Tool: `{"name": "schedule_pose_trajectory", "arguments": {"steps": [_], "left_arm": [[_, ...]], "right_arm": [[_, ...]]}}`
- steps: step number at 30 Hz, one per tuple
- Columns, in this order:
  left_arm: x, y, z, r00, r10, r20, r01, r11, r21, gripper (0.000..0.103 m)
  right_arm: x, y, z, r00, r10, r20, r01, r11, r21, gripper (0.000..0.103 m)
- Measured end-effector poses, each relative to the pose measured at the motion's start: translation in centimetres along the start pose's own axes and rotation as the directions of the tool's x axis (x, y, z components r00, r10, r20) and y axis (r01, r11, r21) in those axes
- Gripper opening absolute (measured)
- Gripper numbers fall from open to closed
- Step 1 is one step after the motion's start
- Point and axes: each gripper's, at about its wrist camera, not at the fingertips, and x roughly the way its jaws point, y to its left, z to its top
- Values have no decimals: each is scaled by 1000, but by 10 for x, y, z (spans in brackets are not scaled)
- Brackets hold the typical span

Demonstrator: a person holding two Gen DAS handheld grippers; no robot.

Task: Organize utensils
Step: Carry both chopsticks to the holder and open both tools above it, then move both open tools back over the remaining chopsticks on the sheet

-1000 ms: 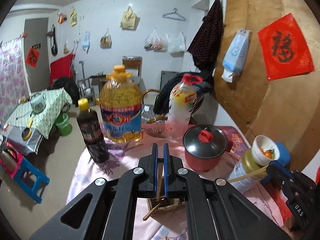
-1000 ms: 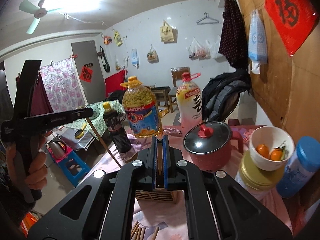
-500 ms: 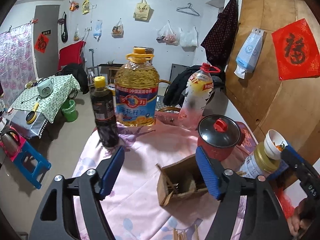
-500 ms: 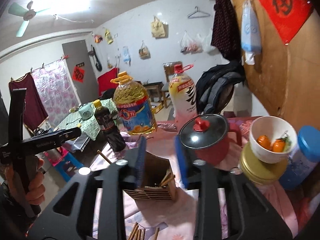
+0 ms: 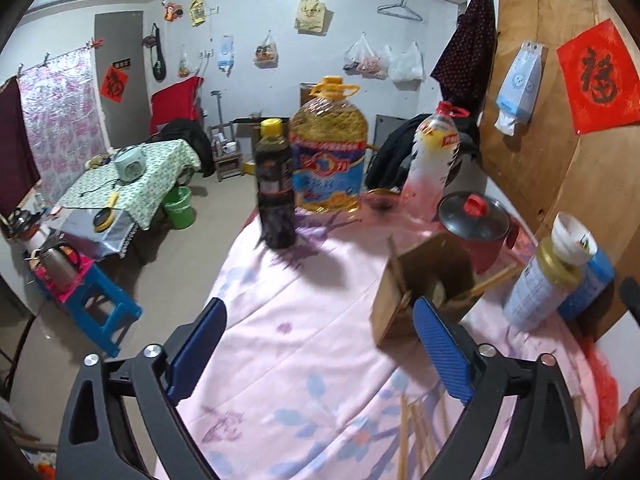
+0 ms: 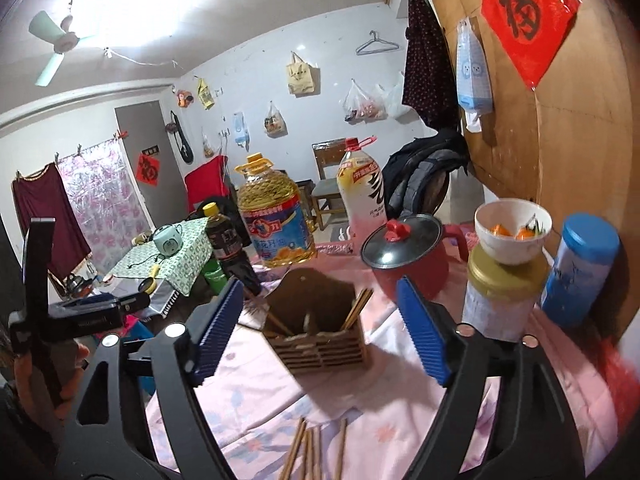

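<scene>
**Both grippers wide over the table, holder upright with chopsticks in it**

Right wrist view: the right gripper (image 6: 320, 326) is seen spread wide, nothing between its blue pads, which flank a wooden holder (image 6: 318, 334) standing upright near the middle of the pink-clothed table (image 6: 256, 396). Several chopsticks (image 6: 357, 309) are seen leaning inside the holder, their tips above its rim. More loose chopsticks (image 6: 310, 454) are laid flat on the cloth by the table's near edge, apart from the holder.

Along the far edge a dark sauce bottle (image 6: 230, 250), a large oil jug (image 6: 274, 222) and a pale drink bottle (image 6: 361, 190) are lined up. A red pot (image 6: 408, 254) with its lid on is set behind the holder. Toward the right edge, by the wooden wall, a white bowl (image 6: 512, 234) holding small oranges is perched on a gold-lidded can (image 6: 500, 300), with a blue-capped canister (image 6: 580, 270) just beside it.

In the left wrist view the left gripper (image 5: 320, 354) is likewise held wide and empty, above bare cloth at the table's left half; the holder (image 5: 424, 292) is blurred there, beside the right pad. Bare cloth is shown between the holder and the left edge.
</scene>
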Motion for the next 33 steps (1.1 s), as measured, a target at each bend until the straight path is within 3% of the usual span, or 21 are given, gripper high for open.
{"name": "schedule_pose_trajectory", "arguments": {"steps": [3,7,17,21,26,30,33], "left_arm": [[-13,4,-23,999,50,-9,-50,999,20,96],[-27,10,-44,998,60,-30,-59,998,19,97],[-58,16,-67,999,54,-4,-54,998,10,97],[-68,13,-69,996,84,11,-84,996,-3,97],[-82,0,-72,989,143,36,-142,989,-43,97],[-79,-17,-82,986,166,-17,-167,982,-87,97],[-69,-26,-103,973,219,-74,-226,969,-104,97]], "right_arm": [[-10,8,-15,1000,-22,-7,22,1000,7,86],[-22,15,-35,998,-59,-2,59,998,12,96],[-40,35,-93,985,-130,-110,122,990,-76,97],[-36,29,-105,982,-103,-155,94,993,-68,97],[-23,14,-101,981,-1,-196,-10,998,-55,97],[-19,2,-97,973,63,-221,-80,994,-69,97],[-17,-12,-103,964,76,-256,-100,991,-84,97]]}}
